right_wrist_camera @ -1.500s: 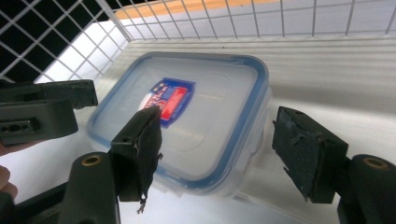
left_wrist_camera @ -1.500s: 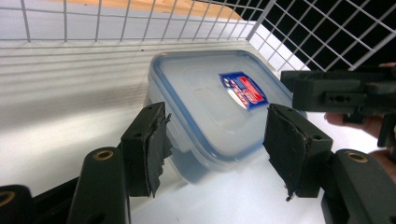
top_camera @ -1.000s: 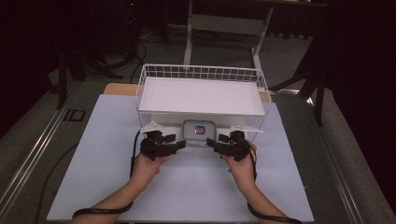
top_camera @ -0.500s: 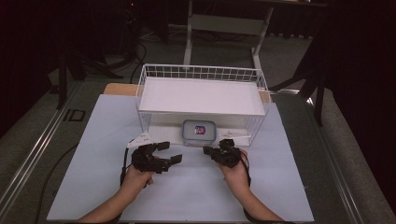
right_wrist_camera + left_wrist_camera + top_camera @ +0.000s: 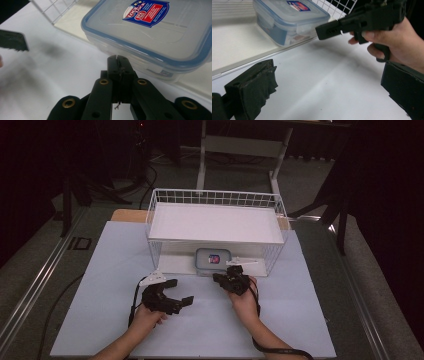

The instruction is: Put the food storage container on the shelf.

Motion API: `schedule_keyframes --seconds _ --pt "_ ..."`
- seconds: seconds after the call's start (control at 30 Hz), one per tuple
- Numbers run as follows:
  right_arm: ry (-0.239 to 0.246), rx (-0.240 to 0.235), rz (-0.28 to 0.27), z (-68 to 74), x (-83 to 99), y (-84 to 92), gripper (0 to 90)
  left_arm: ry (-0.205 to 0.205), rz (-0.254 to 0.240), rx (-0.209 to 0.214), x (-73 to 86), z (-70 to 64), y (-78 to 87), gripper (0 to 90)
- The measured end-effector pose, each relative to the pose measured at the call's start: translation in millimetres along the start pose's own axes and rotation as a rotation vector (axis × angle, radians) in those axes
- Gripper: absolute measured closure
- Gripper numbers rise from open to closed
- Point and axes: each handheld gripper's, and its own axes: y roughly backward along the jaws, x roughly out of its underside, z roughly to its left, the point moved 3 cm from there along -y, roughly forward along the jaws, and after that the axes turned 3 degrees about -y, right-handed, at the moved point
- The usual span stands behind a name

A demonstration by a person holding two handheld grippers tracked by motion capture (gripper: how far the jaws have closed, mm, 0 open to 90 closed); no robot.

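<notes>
A clear plastic container [image 5: 212,259] with a blue-rimmed lid and a red and blue label lies on the low floor of a white wire rack [image 5: 216,199], at its open front. My left gripper [image 5: 180,291] hovers over the white table to the container's front left, jaws wide open and empty. In the left gripper view the container [image 5: 289,17] lies ahead at upper left. My right gripper [image 5: 218,277] is shut on nothing. Its tip [image 5: 117,59] points at the container's [image 5: 160,32] near side, a short gap away.
The rack carries a white shelf [image 5: 215,222] above the container. The white tabletop [image 5: 280,320] spreads around both hands. The right gripper [image 5: 362,21], held by a hand, crosses the upper right of the left gripper view. Dark stands and a frame stand beyond the table.
Both grippers have drawn back from the container's sides toward the person. The left has dropped farther back and stands open; the right stays close to the container, shut.
</notes>
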Motion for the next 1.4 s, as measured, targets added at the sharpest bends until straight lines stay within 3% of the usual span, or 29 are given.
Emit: schedule_keyframes --seconds 0.13,0.2,0.3,0.57,0.67,0.77,0.9,0.93,1.1,1.17,1.2,1.23,1.27,1.3,1.33,1.37,1.4 --pt "0.002 0.01 -0.001 -0.9 -2.9 -5.3 88.5 0.013 0.006 -0.005 1.7 1.6 -3.0 0.6" --pt "-0.022 -0.002 -0.01 -2.1 -4.9 -7.5 88.6 0.009 0.013 -0.008 2.4 2.0 -3.9 0.6" --pt "0.001 0.019 -0.015 -2.2 -9.5 -12.9 88.5 -0.003 0.01 -0.021 2.2 1.9 -4.1 0.6" --pt "-0.023 0.027 -0.025 -6.5 -18.9 -21.2 88.3 -0.01 0.0 -0.023 2.6 2.4 -3.8 0.6" --pt "-0.065 0.027 -0.034 -13.3 -22.0 -27.5 87.9 -0.022 -0.002 -0.027 2.1 2.0 -2.8 0.6" --pt "-0.056 0.038 -0.029 -16.3 -24.0 -30.3 88.0 -0.022 -0.018 -0.023 0.9 1.5 -2.1 0.6" --pt "-0.099 0.038 -0.022 -19.2 -28.3 -33.4 88.1 -0.043 -0.016 -0.032 1.0 1.0 -2.1 0.6" --pt "-0.144 0.033 -0.007 -17.1 -29.3 -33.5 88.1 -0.047 -0.015 -0.034 1.7 1.0 -2.6 0.6" --pt "-0.119 0.014 -0.036 -15.7 -37.8 -38.5 88.1 -0.045 -0.005 -0.038 3.1 2.6 -3.8 0.6" --pt "-0.163 0.034 -0.001 -11.7 -39.6 -36.2 88.5 -0.048 -0.01 -0.037 3.2 2.1 -3.1 0.6" --pt "-0.163 0.034 -0.001 -11.7 -39.6 -36.2 88.5 -0.048 -0.01 -0.037 3.2 2.1 -3.1 0.6" --pt "-0.143 0.038 -0.006 -11.1 -40.0 -38.4 88.8 -0.05 -0.013 -0.037 3.0 1.4 -2.5 0.6" --pt "-0.084 0.042 -0.035 -15.5 -40.7 -41.1 88.8 -0.05 -0.011 -0.04 3.0 1.3 -2.4 0.6" --pt "-0.124 0.038 -0.011 -12.9 -39.7 -40.0 88.8 -0.05 -0.012 -0.039 3.0 1.2 -2.3 0.6" --pt "-0.124 0.038 -0.011 -12.9 -39.7 -40.0 88.8 -0.05 -0.012 -0.039 3.0 1.2 -2.3 0.6" --pt "-0.08 0.042 -0.04 -16.6 -40.3 -41.7 88.8 -0.05 -0.015 -0.04 2.9 1.1 -2.3 0.6" --pt "-0.116 0.048 -0.019 -13.1 -39.4 -40.4 88.8 -0.052 -0.013 -0.041 2.7 0.8 -2.5 0.6"
